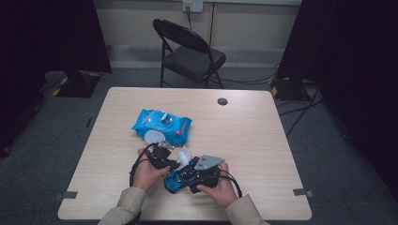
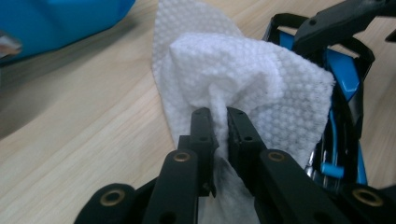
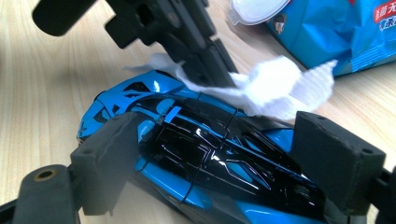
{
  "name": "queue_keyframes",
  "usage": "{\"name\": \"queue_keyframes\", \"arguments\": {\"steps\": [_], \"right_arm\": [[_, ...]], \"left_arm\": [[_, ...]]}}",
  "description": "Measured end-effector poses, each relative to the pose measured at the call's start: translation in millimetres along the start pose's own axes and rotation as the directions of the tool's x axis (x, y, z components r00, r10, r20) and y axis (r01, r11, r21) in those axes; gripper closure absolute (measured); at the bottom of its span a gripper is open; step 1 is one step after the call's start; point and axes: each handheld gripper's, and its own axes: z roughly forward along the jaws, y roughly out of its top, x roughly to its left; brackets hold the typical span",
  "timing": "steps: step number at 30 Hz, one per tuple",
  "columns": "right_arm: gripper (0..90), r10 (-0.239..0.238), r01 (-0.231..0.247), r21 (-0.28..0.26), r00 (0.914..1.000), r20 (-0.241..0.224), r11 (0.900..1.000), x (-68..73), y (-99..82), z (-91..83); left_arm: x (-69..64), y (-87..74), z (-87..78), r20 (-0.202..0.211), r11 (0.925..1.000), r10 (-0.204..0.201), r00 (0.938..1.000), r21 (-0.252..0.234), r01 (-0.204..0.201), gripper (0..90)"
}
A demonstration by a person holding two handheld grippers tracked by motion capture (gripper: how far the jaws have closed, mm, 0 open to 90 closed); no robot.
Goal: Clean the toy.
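Note:
A blue and black toy car (image 3: 210, 158) lies on the wooden table (image 1: 244, 131) near its front edge, between the two pads (image 3: 112, 158) of my right gripper (image 3: 224, 149), which is shut on its sides. My left gripper (image 2: 218, 116) is shut on a white textured wipe (image 2: 243, 70), and the wipe rests against the car's (image 2: 345, 79) body. In the high view the left gripper (image 1: 179, 164) and the right gripper (image 1: 182, 178) meet over the car (image 1: 174, 182), with the wipe (image 1: 184, 155) between them.
A blue wet-wipe pack (image 1: 162, 125) with its white lid flipped open lies just beyond the hands. A round cable hole (image 1: 222, 101) sits at the table's far side. A black folding chair (image 1: 190, 51) stands behind the table, with cables on the floor to the right.

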Motion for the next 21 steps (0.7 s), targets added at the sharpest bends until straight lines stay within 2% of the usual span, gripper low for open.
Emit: {"name": "queue_keyframes", "arguments": {"steps": [6,12,15,21], "right_arm": [[15.0,0.0,0.0,0.007,1.0,0.001,1.0,-0.2,0.8,0.0],[15.0,0.003,-0.003,0.001,1.0,0.003,1.0,0.1,-0.1,-0.3],[15.0,0.005,-0.005,0.0,1.0,0.004,1.0,-1.0,-0.4,-0.7],[15.0,0.003,-0.003,0.0,1.0,0.004,1.0,-1.0,-0.5,-0.8]], "left_arm": [[-2.0,9.8,10.6,0.014,0.9999,0.006,0.9999,-0.01,-0.006,82.3],[-1.2,12.5,16.9,0.028,0.9986,-0.02,0.9994,-0.048,0.021,82.1],[0.4,14.7,20.1,0.047,0.9973,-0.038,0.9981,-0.061,0.041,81.8],[-1.8,22.4,28.3,0.044,0.9961,-0.038,0.9983,-0.077,0.042,82.0]]}}
